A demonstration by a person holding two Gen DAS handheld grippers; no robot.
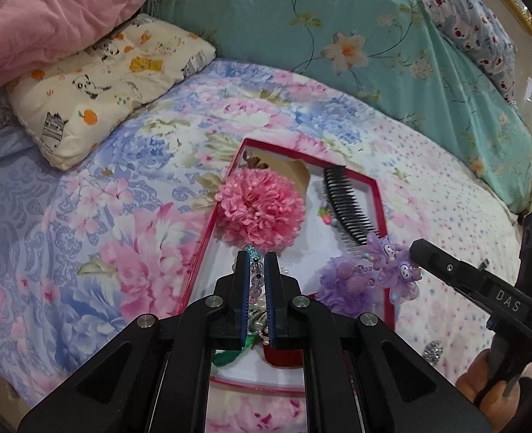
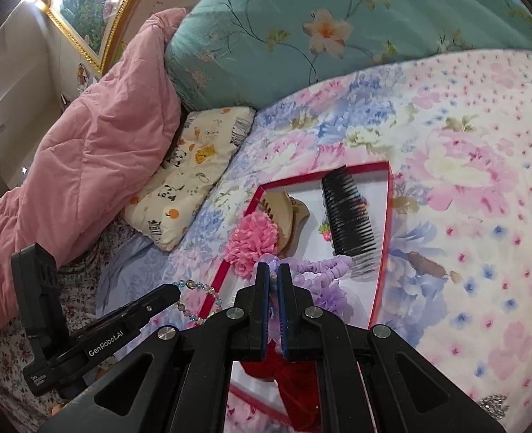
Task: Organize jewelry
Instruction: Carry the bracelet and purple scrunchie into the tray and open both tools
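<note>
A red-rimmed white tray [image 1: 198, 252] lies on the floral bedspread; it also shows in the right wrist view [image 2: 381, 252]. In it lie a pink pom-pom flower [image 1: 262, 209], a black comb [image 1: 348, 205], a tan hair claw [image 2: 284, 209] and a purple hair piece [image 1: 341, 285]. My left gripper [image 1: 256, 263] is shut on a beaded bracelet [image 1: 255, 281] and holds it over the tray's near left part; the bracelet's beads show in the right wrist view [image 2: 197, 301]. My right gripper [image 2: 273, 274] is shut on a purple character hair clip [image 1: 395, 263], over the tray's right side.
A cream animal-print pillow [image 1: 110, 83], a pink quilt [image 1: 49, 11] and a teal floral pillow [image 1: 338, 36] lie behind the tray. A small silver glitter piece [image 1: 433, 351] lies on the bedspread to the right. A red item [image 2: 284, 371] sits in the tray's near end.
</note>
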